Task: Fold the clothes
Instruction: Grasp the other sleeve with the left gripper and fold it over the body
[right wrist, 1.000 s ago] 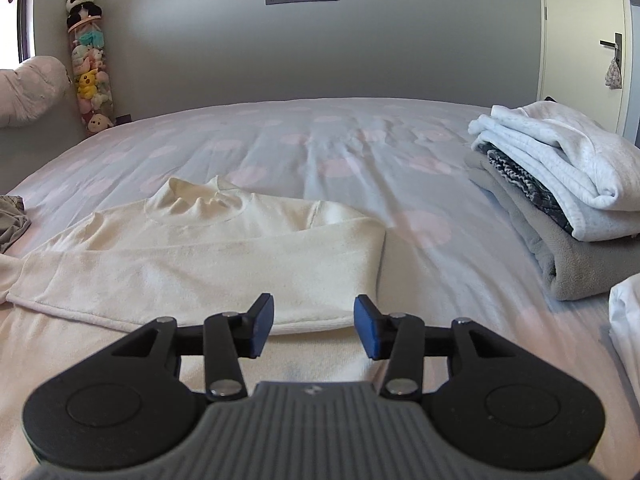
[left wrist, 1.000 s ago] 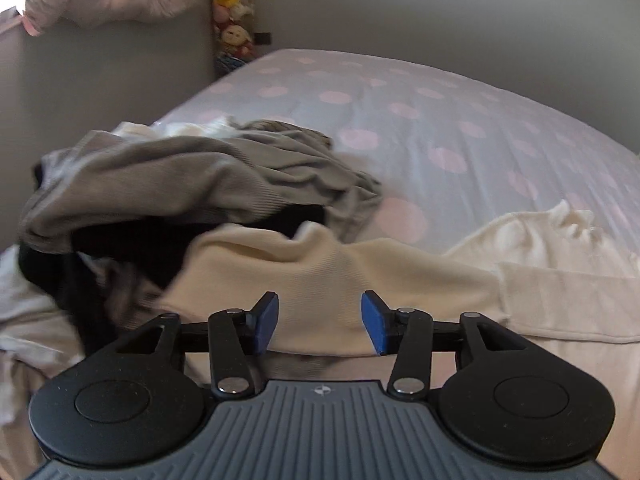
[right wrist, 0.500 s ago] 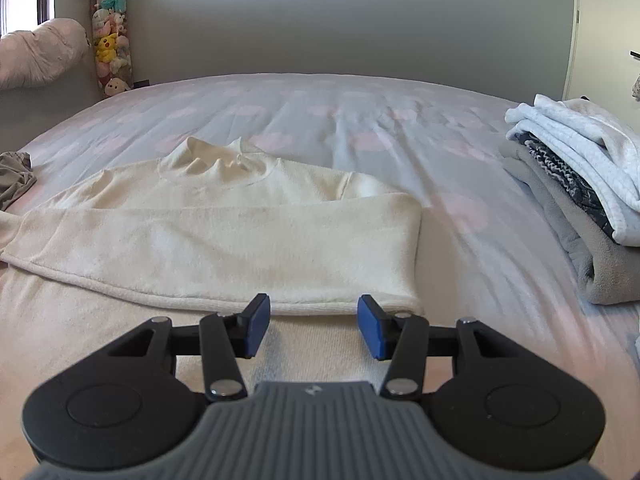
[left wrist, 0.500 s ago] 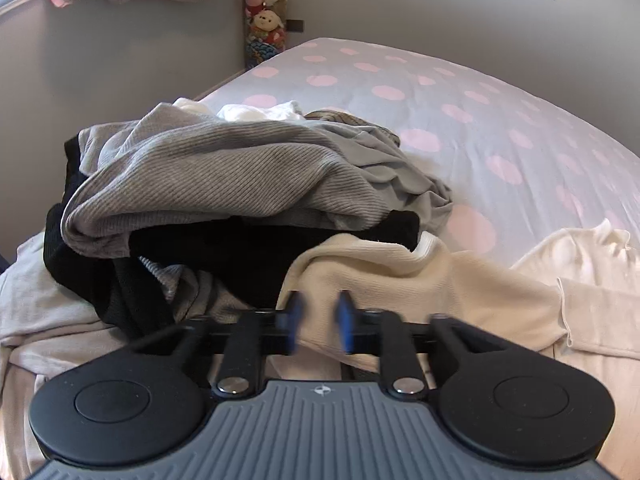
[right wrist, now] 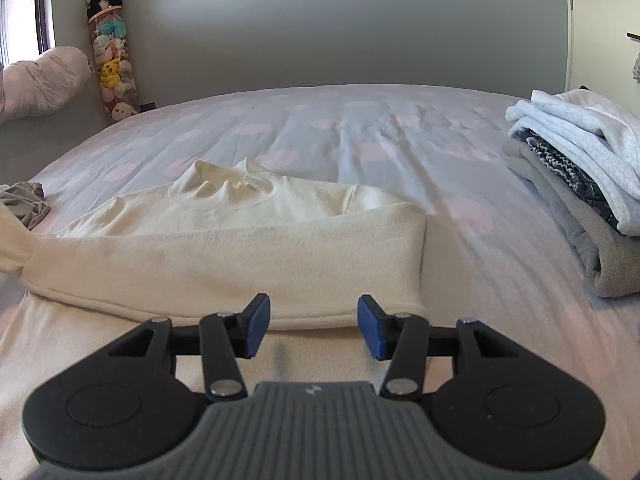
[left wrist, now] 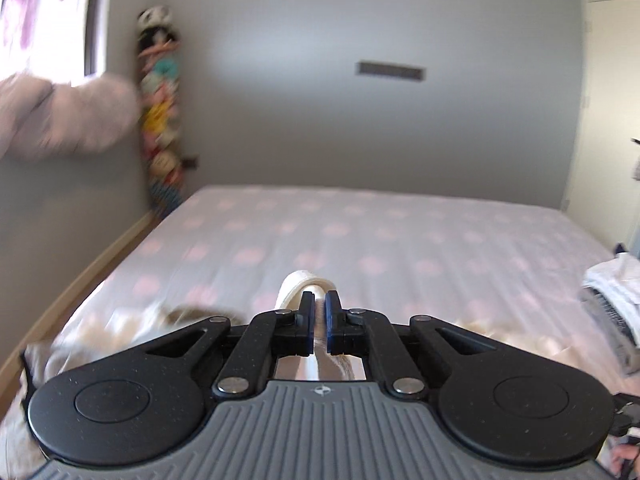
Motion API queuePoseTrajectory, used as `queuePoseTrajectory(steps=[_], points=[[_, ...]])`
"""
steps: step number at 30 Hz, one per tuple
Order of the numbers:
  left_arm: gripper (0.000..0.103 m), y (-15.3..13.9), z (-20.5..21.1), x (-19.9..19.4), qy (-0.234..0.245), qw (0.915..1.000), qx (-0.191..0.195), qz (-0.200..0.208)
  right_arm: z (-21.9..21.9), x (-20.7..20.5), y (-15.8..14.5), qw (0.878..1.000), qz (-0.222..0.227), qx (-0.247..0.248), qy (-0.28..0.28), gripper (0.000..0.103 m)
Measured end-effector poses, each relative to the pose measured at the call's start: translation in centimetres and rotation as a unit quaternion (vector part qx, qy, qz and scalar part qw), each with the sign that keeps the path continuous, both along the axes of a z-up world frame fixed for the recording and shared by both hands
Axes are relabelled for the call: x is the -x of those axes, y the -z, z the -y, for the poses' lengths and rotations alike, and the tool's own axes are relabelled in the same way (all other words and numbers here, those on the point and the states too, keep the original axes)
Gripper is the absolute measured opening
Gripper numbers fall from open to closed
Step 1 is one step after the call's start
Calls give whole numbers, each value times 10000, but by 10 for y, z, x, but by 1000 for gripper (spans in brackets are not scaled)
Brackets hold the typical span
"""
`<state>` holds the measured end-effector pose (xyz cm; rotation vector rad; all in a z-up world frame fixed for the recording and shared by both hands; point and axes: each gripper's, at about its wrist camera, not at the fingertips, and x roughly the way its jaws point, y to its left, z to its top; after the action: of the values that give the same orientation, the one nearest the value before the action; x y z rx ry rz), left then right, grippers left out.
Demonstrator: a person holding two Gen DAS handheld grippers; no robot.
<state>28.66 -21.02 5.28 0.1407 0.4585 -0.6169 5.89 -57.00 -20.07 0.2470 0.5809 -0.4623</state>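
A: From the left wrist, what is the left tool point(left wrist: 318, 322) doing?

B: It is pinching shut on a strip of the cream sweater point(left wrist: 298, 284), probably a sleeve; the cloth is looping up just ahead of the pads and hanging below them. It looks light and limp, so it will likely sag and swing.

A: And from the right wrist?

B: The right tool point(right wrist: 314, 328) is standing half open, holding nothing, just short of the cream sweater point(right wrist: 256, 256), which is lying flat on the bed point(right wrist: 360, 128) with one sleeve folded across. The folded stack point(right wrist: 580, 176) is sitting well off to its right. I'd take hold of the hem edge nearest the tool; a soft knit bunches anywhere else.
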Motion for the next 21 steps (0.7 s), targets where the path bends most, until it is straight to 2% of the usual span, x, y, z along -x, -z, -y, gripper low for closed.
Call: queuePoseTrajectory(steps=[3, 6, 10, 14, 18, 21], points=[[3, -17, 51, 17, 596, 9981, 21, 164, 2, 3, -2, 9999, 97, -87, 37, 52], [3, -4, 105, 31, 1126, 9936, -106, 47, 3, 4, -3, 9998, 156, -95, 62, 52], [3, 39, 162, 48, 1566, 9868, -308, -287, 5, 5, -2, 9998, 161, -45, 111, 52], [3, 96, 200, 56, 1767, 9799, -376, -851, 12, 5, -1, 9995, 215, -123, 171, 52], [3, 144, 223, 64, 1904, 9713, -566, -1307, 17, 2, 4, 9994, 159, -223, 191, 52], [3, 170, 224, 67, 1929, 9667, -628, -1560, 17, -1, 6, 9995, 105, -249, 155, 52]])
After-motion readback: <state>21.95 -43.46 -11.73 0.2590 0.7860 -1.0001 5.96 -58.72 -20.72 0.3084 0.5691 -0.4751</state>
